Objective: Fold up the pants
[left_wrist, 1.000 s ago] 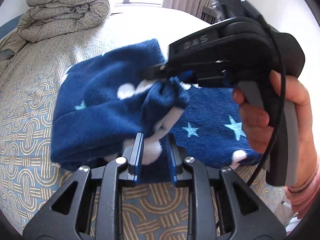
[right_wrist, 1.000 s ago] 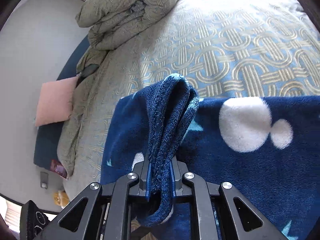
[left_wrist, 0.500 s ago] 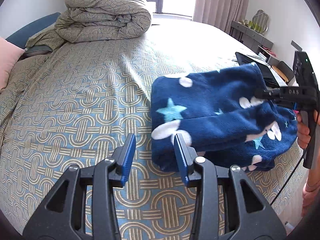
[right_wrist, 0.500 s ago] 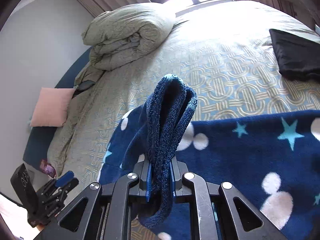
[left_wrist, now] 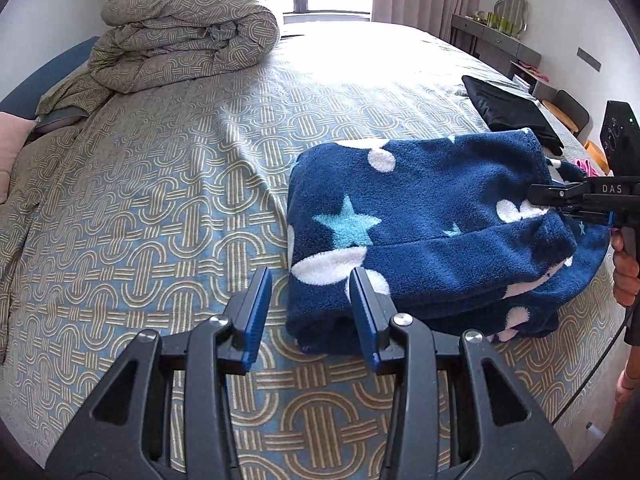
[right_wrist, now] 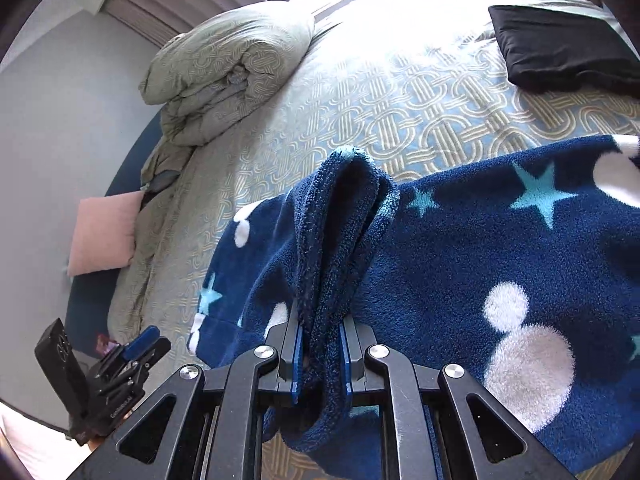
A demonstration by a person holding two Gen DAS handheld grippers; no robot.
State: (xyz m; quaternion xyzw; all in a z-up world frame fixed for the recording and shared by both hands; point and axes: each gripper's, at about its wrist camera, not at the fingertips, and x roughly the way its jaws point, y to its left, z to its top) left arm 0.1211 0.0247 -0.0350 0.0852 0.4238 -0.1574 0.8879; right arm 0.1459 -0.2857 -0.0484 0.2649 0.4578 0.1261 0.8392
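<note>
The navy fleece pants (left_wrist: pixel 424 236) with white dots and light blue stars lie folded in a stack near the bed's right front edge. My left gripper (left_wrist: pixel 310 312) is open and empty, just in front of the stack's left front corner, its right finger against the fabric. My right gripper (right_wrist: pixel 320 344) is shut on a bunched fold of the pants (right_wrist: pixel 340 240) at the stack's right end. It also shows at the right edge of the left wrist view (left_wrist: pixel 560 196). The left gripper shows small in the right wrist view (right_wrist: pixel 132 356).
The bed (left_wrist: pixel 160 200) has a patterned beige and blue cover. A rolled duvet (left_wrist: pixel 188 28) lies at the far left. A black folded item (left_wrist: pixel 508 108) lies behind the pants at the right. A pink pillow (right_wrist: pixel 104 236) lies at the bed's left edge. A dresser (left_wrist: pixel 496 40) stands by the far wall.
My left gripper let go of the pants, opened and pulled back from the stack. My right gripper stayed shut on the fold, and the pants settled onto the bed.
</note>
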